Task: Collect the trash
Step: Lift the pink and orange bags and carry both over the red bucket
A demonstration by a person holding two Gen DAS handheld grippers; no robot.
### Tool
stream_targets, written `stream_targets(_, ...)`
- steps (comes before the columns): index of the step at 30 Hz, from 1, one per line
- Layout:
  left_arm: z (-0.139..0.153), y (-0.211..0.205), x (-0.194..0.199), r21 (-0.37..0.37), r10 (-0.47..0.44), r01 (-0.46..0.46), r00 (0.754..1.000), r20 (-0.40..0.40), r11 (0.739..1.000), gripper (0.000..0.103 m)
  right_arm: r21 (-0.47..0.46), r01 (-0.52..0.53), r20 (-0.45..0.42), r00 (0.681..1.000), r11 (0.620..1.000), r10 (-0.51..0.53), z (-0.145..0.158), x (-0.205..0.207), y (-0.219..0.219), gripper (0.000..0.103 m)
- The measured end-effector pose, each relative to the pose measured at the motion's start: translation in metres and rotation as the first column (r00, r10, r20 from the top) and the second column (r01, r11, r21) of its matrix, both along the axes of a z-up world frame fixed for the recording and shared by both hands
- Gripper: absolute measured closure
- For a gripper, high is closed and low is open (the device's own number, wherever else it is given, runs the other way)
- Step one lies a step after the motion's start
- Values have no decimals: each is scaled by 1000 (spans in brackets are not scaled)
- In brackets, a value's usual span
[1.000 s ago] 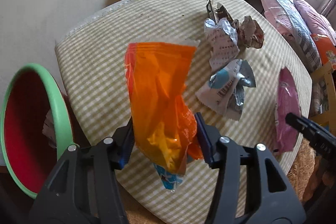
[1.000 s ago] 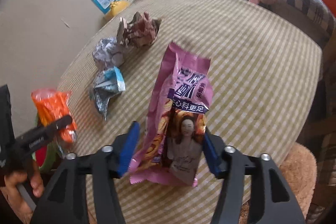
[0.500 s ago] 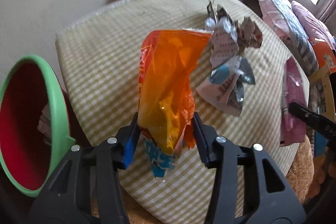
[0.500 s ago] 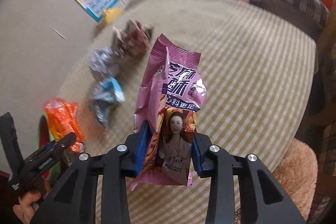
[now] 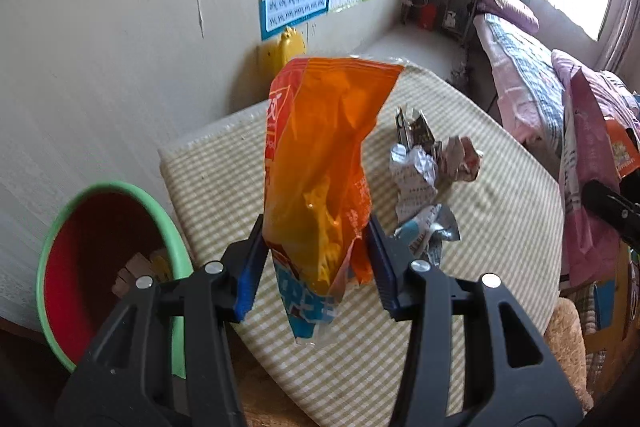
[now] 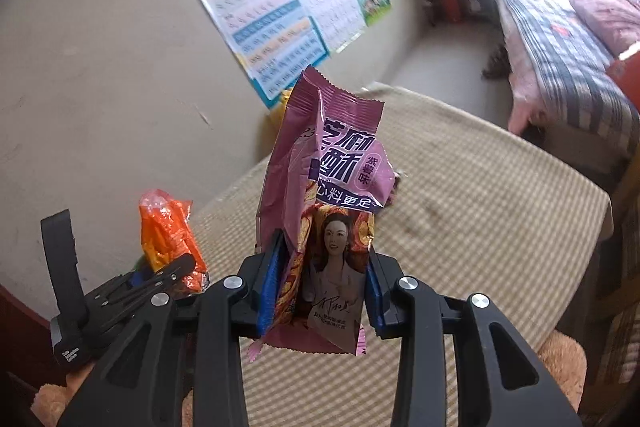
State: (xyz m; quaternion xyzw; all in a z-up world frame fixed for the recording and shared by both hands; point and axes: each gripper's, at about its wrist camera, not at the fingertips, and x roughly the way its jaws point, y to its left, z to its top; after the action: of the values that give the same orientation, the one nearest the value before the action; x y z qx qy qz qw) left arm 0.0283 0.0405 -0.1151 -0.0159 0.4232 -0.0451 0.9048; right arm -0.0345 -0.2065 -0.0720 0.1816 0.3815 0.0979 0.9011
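The left gripper (image 5: 316, 263) clamps a crinkled orange plastic snack bag (image 5: 320, 163) above the checked table's (image 5: 500, 227) left edge; the right gripper (image 6: 322, 291) clamps a pink foil snack wrapper (image 6: 332, 195).

Orange bag (image 5: 320, 163) hanging upright, pinched near its blue bottom end. Pink wrapper (image 6: 332, 211) standing upright, pinched low, printed face showing. Crumpled wrappers (image 5: 428, 183) lying clustered on the checked table (image 5: 500, 227). Bin (image 5: 108, 263) sitting beside the table, tilted.
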Motion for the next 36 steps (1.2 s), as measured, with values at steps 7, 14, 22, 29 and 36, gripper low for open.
stream_targets(7, 8, 8, -3, 4, 17, -17, 999, 28, 1000, 57, -22, -21, 19, 1000, 1000, 21, 7, 1, 13, 69)
stream_targets(14, 9, 16, -5, -2, 37, -37, 999, 35, 999, 57, -30, -50, 8, 999, 998, 51, 5, -1, 24, 69)
stream_targets(22, 11, 26, -6, -6, 64, -64, 997, 45, 998, 57, -46, -91, -4, 996, 995, 91, 1, 0, 38, 68)
stream_targets(29, 11, 37, -7, -5, 88, -88, 995, 48, 996, 57, -63, -127, -8, 992, 990, 127, -1, 1, 52, 68)
stream_targets(36, 12, 58, -9, 22, 142, -144, 988, 64, 989, 57, -71, -162, -14, 987, 984, 162, -2, 4, 64, 68)
